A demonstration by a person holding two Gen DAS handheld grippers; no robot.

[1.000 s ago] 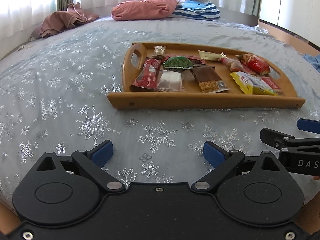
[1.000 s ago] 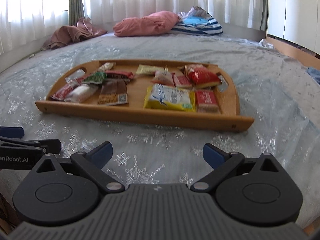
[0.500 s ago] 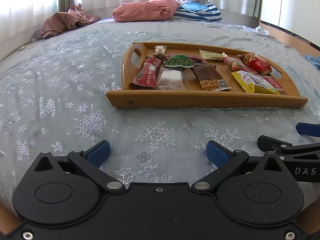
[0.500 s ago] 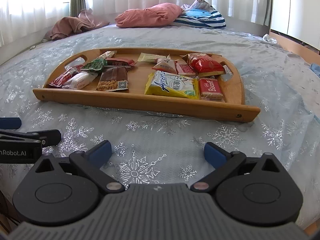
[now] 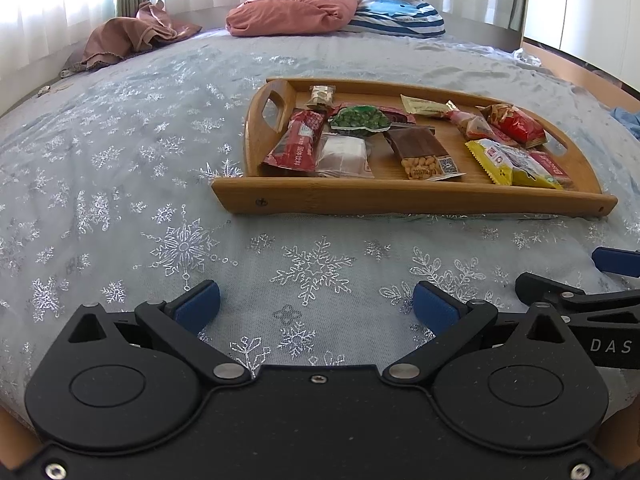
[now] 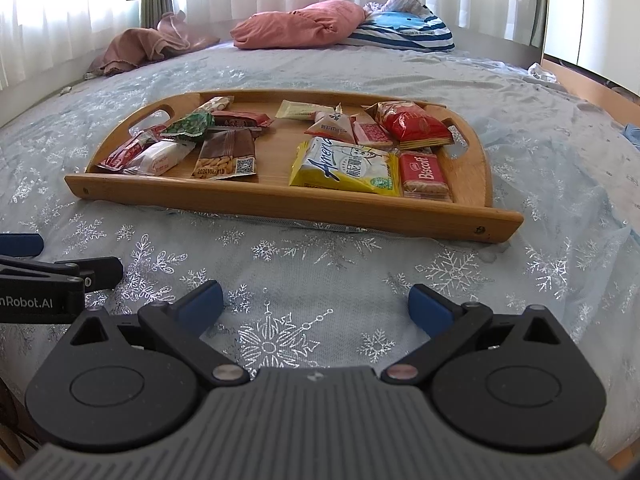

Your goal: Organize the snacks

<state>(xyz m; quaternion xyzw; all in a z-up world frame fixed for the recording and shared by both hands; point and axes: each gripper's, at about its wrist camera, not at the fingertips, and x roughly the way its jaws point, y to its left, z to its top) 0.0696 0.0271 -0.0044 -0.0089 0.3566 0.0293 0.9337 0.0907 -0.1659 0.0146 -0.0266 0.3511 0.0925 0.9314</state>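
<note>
A wooden tray lies on the bed and holds several snack packets: a red bar, a white packet, a green pea bag, a brown peanut pack, a yellow bag, a red Biscoff pack and a red cracker bag. My left gripper is open and empty, low over the cover in front of the tray. My right gripper is open and empty beside it, also short of the tray.
The bed has a pale blue snowflake cover. A pink pillow, a striped cushion and brown clothes lie at the far end. A wooden bed edge runs along the right.
Both grippers have tilted down and edged slightly nearer the tray, which now sits lower and larger in view. Both stay open and empty.
</note>
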